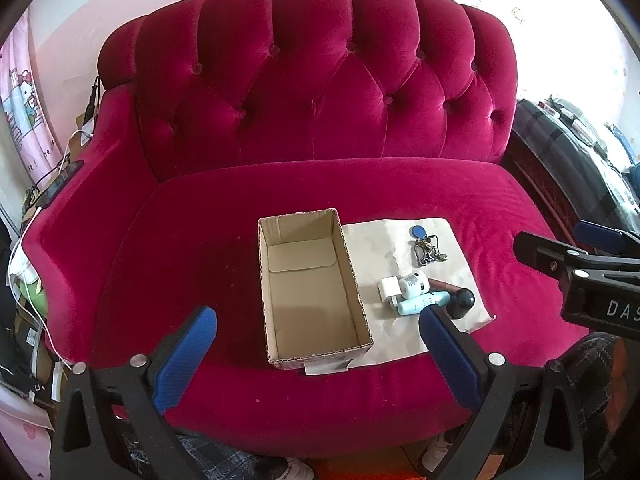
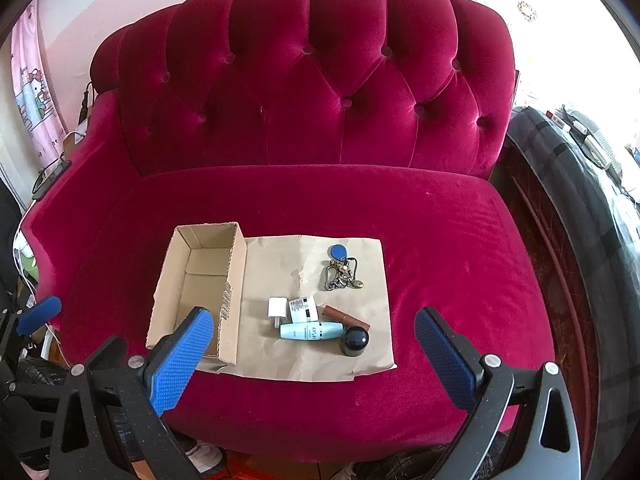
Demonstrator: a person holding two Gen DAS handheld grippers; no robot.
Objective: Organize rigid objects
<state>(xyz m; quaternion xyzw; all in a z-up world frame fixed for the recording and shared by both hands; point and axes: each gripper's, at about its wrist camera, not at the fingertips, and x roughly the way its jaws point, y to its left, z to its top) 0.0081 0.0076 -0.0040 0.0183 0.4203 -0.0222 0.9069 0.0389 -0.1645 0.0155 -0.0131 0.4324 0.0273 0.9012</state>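
An open, empty cardboard box (image 1: 312, 288) (image 2: 200, 288) stands on a sheet of brown paper (image 2: 320, 352) on the red sofa seat. Right of the box lie a key bunch with a blue fob (image 2: 340, 266) (image 1: 425, 242), a white charger plug (image 2: 277, 309) (image 1: 389, 289), a small white jar (image 2: 303, 309) (image 1: 413, 284), a light-blue tube (image 2: 310, 331) (image 1: 422, 303), a brown stick (image 2: 345, 317) and a black round-topped bottle (image 2: 354, 341) (image 1: 462, 302). My left gripper (image 1: 318, 320) is open, above the sofa's front edge before the box. My right gripper (image 2: 314, 320) is open before the small objects; it also shows at the right of the left wrist view (image 1: 560, 256).
The tufted red sofa back (image 1: 320, 80) rises behind. Cables and clutter sit beyond the left armrest (image 1: 36, 240). A dark bed or mattress (image 2: 580, 200) stands to the right. The pink wall (image 2: 120, 8) is behind.
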